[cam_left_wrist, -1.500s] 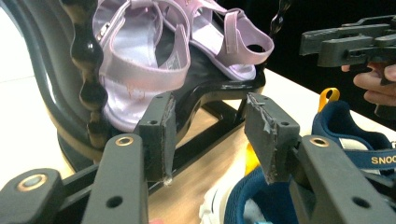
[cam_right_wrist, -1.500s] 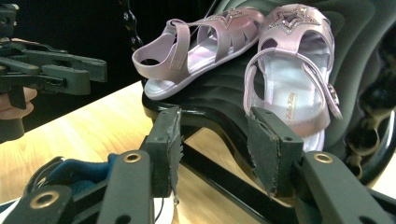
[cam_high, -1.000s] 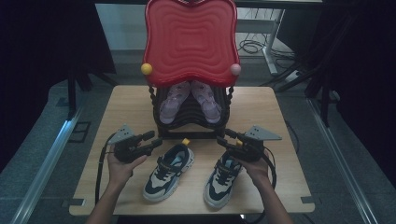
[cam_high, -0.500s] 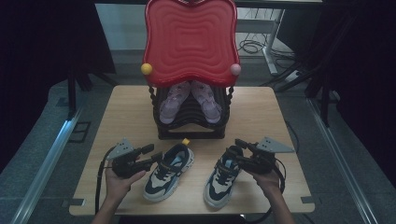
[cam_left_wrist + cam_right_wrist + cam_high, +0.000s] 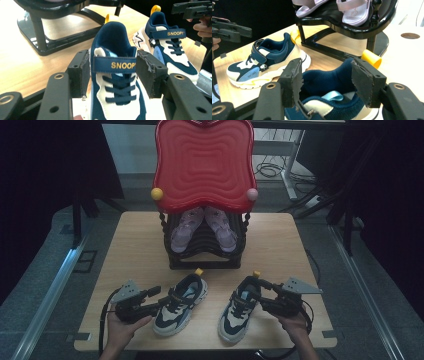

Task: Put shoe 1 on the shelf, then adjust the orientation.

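Two navy and cream sneakers lie side by side on the wooden table [image 5: 135,245], toes toward me. My left gripper [image 5: 157,297] reaches in from the left. Its jaws flank the strap of the left sneaker [image 5: 177,307] and have just been opening. In the left gripper view the pads [image 5: 83,71] stand beside the "SNOOPY" strap of the left sneaker [image 5: 115,42] without squeezing it. My right gripper [image 5: 252,292] comes in from the right at the right sneaker [image 5: 239,312]. In the right gripper view its jaws have just been opening and straddle the heel collar of the right sneaker [image 5: 324,83], with gaps on both sides.
A black shoe rack [image 5: 205,260] with a red wavy top [image 5: 202,165] stands at the back middle of the table. It holds a pair of pink sandals [image 5: 182,227]. Bare table lies to the left and right of the rack.
Both hands have drawn back toward the near edge and sunk a little. The grippers now sit level with the sneakers' middles, and both pairs of jaws stand wider than before.
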### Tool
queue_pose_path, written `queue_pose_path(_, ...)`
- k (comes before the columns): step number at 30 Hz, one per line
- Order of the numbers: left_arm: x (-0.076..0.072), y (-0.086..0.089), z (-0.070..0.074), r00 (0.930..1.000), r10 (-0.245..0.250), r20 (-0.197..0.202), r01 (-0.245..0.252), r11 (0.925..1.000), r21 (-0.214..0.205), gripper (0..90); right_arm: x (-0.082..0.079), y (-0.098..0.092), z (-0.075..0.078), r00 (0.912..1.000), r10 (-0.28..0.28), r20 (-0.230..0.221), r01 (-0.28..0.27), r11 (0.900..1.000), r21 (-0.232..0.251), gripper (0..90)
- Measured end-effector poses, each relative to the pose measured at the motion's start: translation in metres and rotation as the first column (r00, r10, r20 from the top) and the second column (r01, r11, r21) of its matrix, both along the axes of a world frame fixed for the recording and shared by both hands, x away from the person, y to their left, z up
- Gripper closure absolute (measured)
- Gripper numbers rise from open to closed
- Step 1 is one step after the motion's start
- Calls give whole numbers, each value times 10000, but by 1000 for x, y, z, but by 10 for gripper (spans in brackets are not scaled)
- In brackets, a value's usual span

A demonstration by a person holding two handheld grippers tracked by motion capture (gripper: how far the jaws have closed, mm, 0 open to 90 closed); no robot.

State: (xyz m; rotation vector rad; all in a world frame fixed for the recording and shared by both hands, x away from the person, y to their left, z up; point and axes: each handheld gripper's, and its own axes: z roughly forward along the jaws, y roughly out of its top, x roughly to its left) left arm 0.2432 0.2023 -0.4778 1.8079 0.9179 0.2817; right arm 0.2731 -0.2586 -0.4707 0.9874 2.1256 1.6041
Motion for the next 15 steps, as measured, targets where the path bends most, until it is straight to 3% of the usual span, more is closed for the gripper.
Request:
queue_pose_path(9, -7, 1, 1, 10000, -73, -24, 73, 10000, 5, 452, -15, -3, 0, 9996, -226, 182, 224, 9997, 103, 410)
queue_pose_path(15, -14, -12, 7, 9979, -642, -80, 641, 9979, -120, 460, -15, -9, 2, 9990, -391, 212, 388, 9991, 162, 408)
